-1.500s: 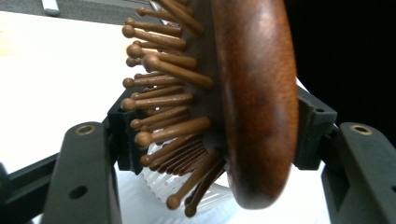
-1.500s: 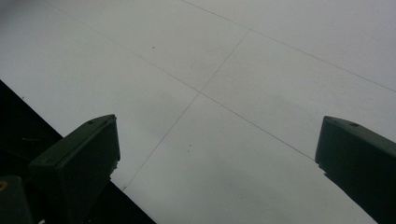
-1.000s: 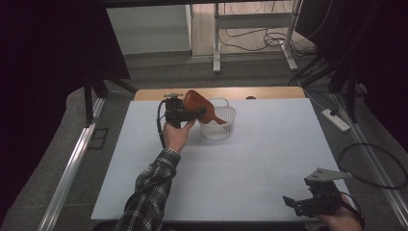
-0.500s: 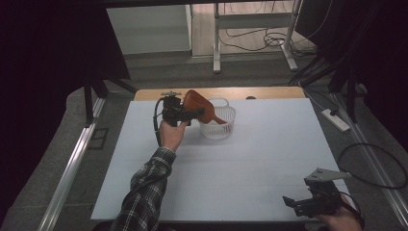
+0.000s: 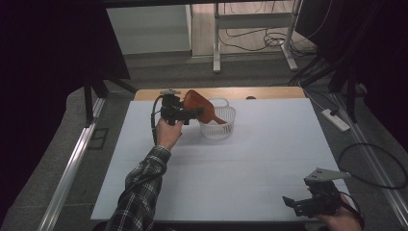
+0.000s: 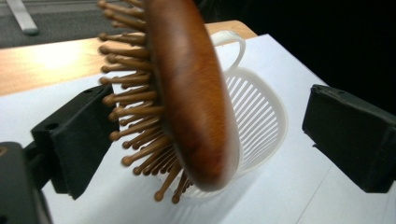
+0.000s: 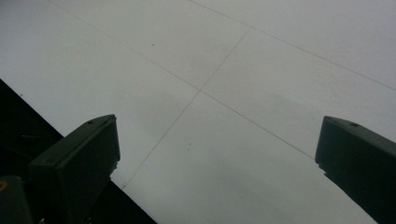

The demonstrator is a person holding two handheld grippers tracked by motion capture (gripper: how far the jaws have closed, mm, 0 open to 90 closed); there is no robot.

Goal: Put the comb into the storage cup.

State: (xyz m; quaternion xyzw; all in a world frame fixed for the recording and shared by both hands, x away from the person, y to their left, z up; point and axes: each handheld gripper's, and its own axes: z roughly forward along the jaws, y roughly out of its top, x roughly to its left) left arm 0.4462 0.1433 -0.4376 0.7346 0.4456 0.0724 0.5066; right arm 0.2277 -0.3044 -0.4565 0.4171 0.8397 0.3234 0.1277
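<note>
Left claw just opened; hairbrush bristles visible close-up.

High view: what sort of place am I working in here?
Most likely a lab or recording workshop, not a home. A white work table stands on a grey floor, loose cables and a power strip lie around it, and metal frame legs rise behind.

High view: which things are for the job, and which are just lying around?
For the job:
- wooden hairbrush, leaning into the white basket
- left tool, whose jaws have just been opening, with the hairbrush between them

Just lying about:
- right tool, open over the table
- power strip and cables on the floor
</note>
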